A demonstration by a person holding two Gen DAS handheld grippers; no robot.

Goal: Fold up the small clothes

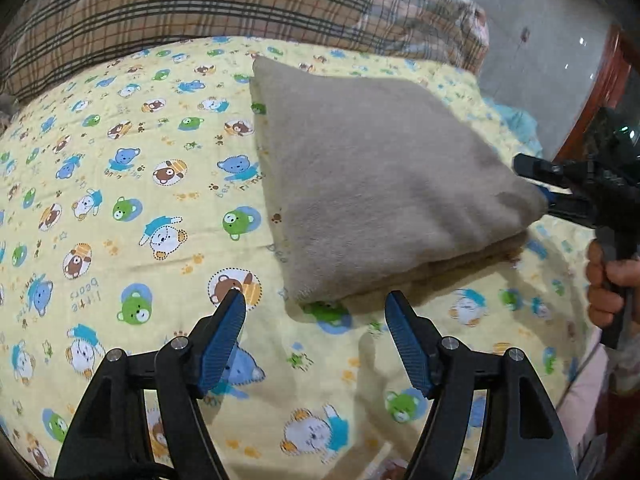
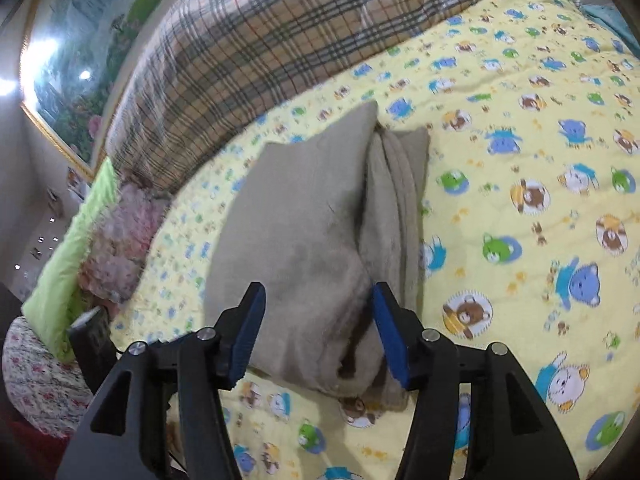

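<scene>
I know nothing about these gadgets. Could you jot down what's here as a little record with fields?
Surface: yellow bear-print quilt
Garment: grey-beige cloth, folded, lying on the quilt
Behind: plaid blanket
Left gripper: open, empty, just short of the cloth's near corner
Right gripper: jaws apart, either side of a cloth corner; contact unclear
Holder: a hand grips the right tool

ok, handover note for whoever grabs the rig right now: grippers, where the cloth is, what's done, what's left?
Left gripper: open, nothing between its blue pads, hovering just short of the near corner of the grey cloth.
Right gripper: open, straddling the cloth's corner; pads not pressing on it.
Cloth: folded into a layered bundle, lying on the yellow bear-print quilt, with the plaid blanket behind it.
Done: cloth is folded over and looks released.
Left: probably check the stacked edges visible in the right wrist view, square them up, or do one more fold if a smaller bundle is wanted.
</scene>
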